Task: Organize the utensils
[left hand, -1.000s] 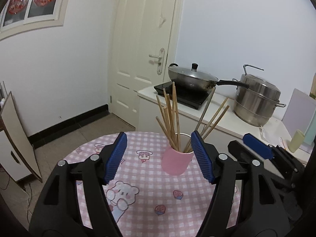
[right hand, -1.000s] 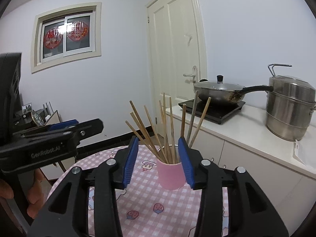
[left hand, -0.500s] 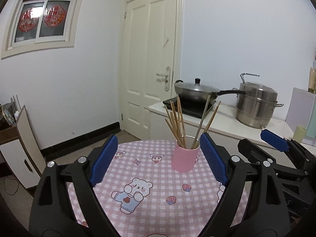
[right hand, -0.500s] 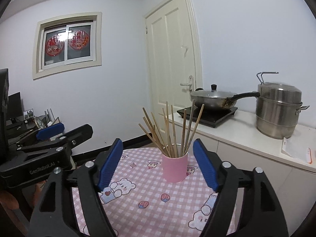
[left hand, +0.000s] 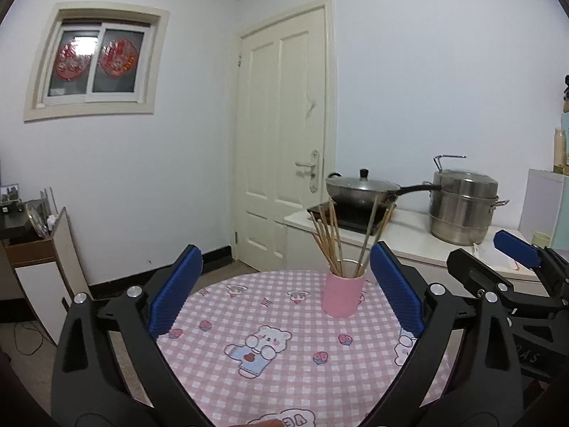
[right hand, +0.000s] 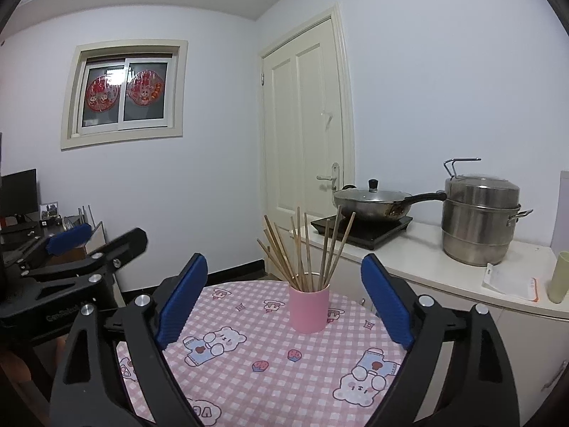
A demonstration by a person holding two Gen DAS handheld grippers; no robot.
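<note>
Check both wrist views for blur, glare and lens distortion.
Left wrist view: sharp pink cup, strong fisheye bowing of the door, dark corners. Right wrist view: equally sharp, curved ceiling edge, mild shine on the steamer pot; flat, even light, no harsh shadows.

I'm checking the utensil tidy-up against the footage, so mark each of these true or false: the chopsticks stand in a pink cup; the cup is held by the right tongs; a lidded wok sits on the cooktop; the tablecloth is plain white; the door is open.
1. The chopsticks stand in a pink cup. True.
2. The cup is held by the right tongs. False: both they and the left tongs are open and empty, their jaws having just been opening, and the cup stands free on the table.
3. A lidded wok sits on the cooktop. True.
4. The tablecloth is plain white. False: it is pink checked with cartoon bears.
5. The door is open. False: it is shut.
</note>
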